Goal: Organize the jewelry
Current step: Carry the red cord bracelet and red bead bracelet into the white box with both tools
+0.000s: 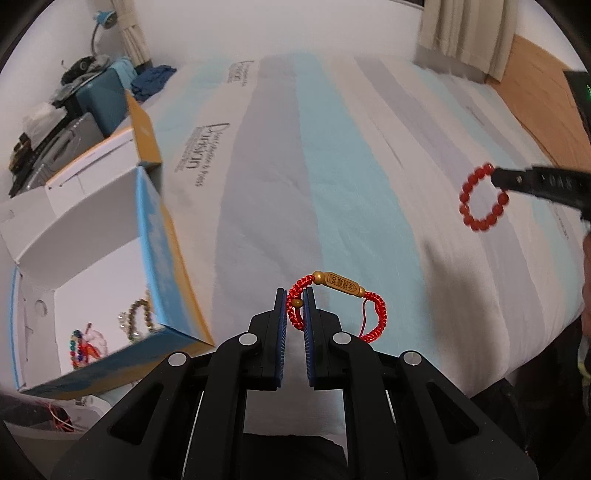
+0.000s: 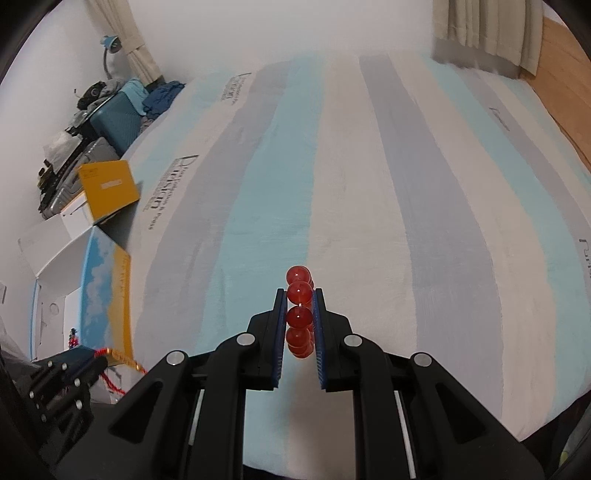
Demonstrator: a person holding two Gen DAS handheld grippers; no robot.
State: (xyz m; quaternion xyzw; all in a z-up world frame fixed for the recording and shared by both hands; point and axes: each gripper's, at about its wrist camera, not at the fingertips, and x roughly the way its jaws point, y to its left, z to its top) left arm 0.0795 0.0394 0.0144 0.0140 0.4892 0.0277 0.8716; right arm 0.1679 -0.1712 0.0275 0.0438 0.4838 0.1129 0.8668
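Observation:
My left gripper (image 1: pixel 295 301) is shut on a red braided cord bracelet (image 1: pixel 375 314) with a gold tube charm (image 1: pixel 340 284), held above the striped bed. My right gripper (image 2: pixel 300 295) is shut on a red bead bracelet (image 2: pixel 299 291), which hangs edge-on between the pads. In the left wrist view the red bead bracelet (image 1: pixel 482 197) hangs as a ring from the right gripper's tip (image 1: pixel 498 179) at the right. The open blue and yellow cardboard box (image 1: pixel 162 258) stands at the left and holds several bead bracelets (image 1: pixel 138 319). In the right wrist view the left gripper (image 2: pixel 66 373) appears at lower left beside the box (image 2: pixel 107 288).
The bed's striped sheet (image 2: pixel 369 221) fills both views. A teal suitcase (image 2: pixel 114 118), clothes and clutter sit at the far left against the wall. Curtains (image 2: pixel 484 26) and a wooden floor (image 2: pixel 561 74) are at the far right. A desk lamp (image 2: pixel 110 44) stands at the back left.

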